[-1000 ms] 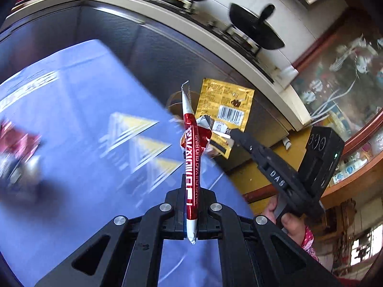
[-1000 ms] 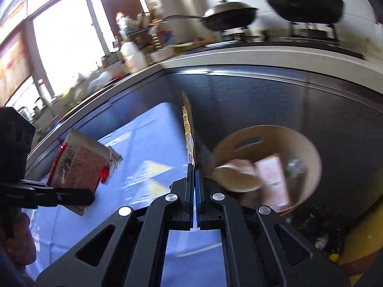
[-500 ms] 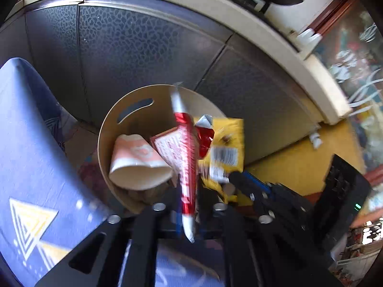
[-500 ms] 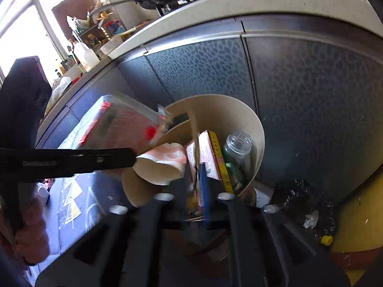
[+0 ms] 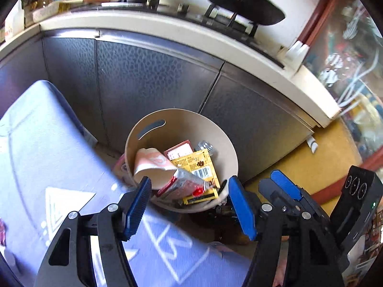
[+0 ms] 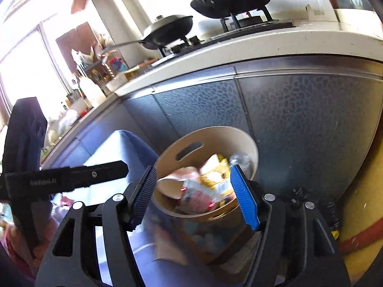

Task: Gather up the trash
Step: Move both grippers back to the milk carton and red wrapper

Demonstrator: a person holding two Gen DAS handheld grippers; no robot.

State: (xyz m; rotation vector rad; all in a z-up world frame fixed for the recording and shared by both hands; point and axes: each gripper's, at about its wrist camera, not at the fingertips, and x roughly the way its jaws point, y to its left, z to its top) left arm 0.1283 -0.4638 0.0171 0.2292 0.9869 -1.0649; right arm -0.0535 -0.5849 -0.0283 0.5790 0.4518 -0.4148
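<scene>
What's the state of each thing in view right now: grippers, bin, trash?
Left gripper: jaws opening, nothing between them.
Right gripper: jaws opening, nothing between them.
Bin: upright on the floor, partly full.
Yellow wrapper: lying in the bin.
Red wrapper: in the bin, atop the yellow one.
Paper cup: on its side in the bin.

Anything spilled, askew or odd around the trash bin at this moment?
Mostly tidy: the wrappers lie inside the beige bin. A pink packet sits outside it, wedged between bin and blue cloth. Dark debris lies on the floor by the cabinet.
</scene>
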